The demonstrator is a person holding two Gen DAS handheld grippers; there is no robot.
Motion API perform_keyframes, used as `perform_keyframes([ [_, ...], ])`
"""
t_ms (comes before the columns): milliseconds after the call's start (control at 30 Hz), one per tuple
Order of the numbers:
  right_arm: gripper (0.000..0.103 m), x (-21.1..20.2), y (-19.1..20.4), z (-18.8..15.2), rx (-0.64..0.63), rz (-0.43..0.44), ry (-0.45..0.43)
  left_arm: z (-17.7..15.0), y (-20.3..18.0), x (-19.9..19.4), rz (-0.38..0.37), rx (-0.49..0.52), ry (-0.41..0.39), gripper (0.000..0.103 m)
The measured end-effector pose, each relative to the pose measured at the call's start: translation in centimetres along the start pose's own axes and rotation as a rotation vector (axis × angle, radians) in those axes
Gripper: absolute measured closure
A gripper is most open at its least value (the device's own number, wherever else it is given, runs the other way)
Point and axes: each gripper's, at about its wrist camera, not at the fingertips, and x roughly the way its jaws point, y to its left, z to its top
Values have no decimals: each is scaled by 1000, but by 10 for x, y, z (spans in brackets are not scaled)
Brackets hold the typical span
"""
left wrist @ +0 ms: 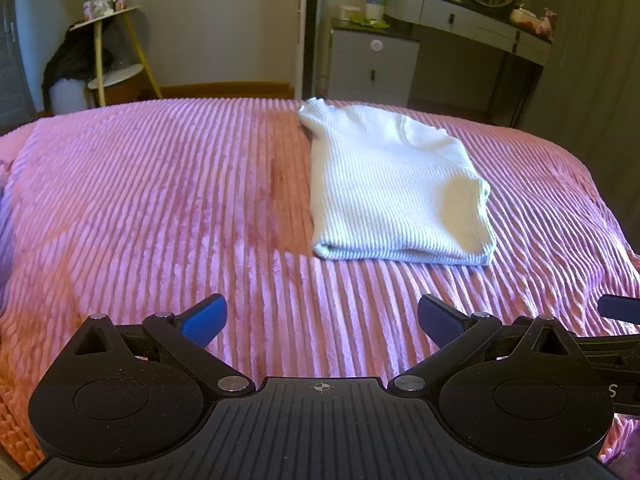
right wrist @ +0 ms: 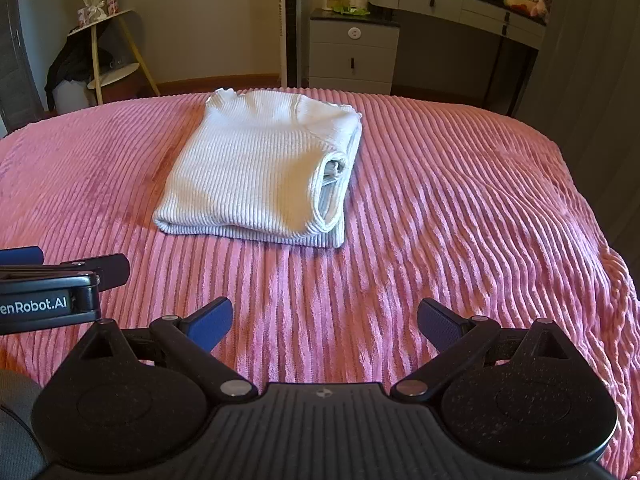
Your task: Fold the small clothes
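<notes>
A: Where is the white sweater lying?

B: Folded into a neat rectangle on the pink ribbed bedspread, flat, its folded edge facing the cameras. In the right wrist view the sweater shows stacked layers and a rolled sleeve opening along its right side.

A: And relative to the tools?

B: Ahead of both, well apart from the fingertips. From the left gripper it sits forward and to the right; from the right gripper it sits forward and a little to the left. Neither touches it.

A: How do the grippers stand?

B: Both have their blue-padded fingers spread wide with nothing between them, only bedspread beneath. They sit side by side: the left gripper's body pokes in at the left edge of the right wrist view, and a blue pad of the right one shows at the right edge of the left view.

A: Anything beyond the bed?

B: A grey nightstand and a dressing table with a round mirror.
</notes>
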Motion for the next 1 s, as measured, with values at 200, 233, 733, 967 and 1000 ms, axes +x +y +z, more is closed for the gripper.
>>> perform_keyframes([
  [200,4,0,0,0,-5,-2,-2,0,1,0,-3,-2,3,0],
  [233,4,0,0,0,-6,-4,-3,0,1,0,-2,-1,2,0],
  [733,4,-1,1,1,-16,-16,-8,0,3,2,-16,-7,3,0],
  [967,4,-1,2,1,-18,-19,-8,0,2,1,-15,-3,0,0],
  [1000,4,-1,1,1,-18,-17,-7,0,2,1,-16,-4,0,0],
])
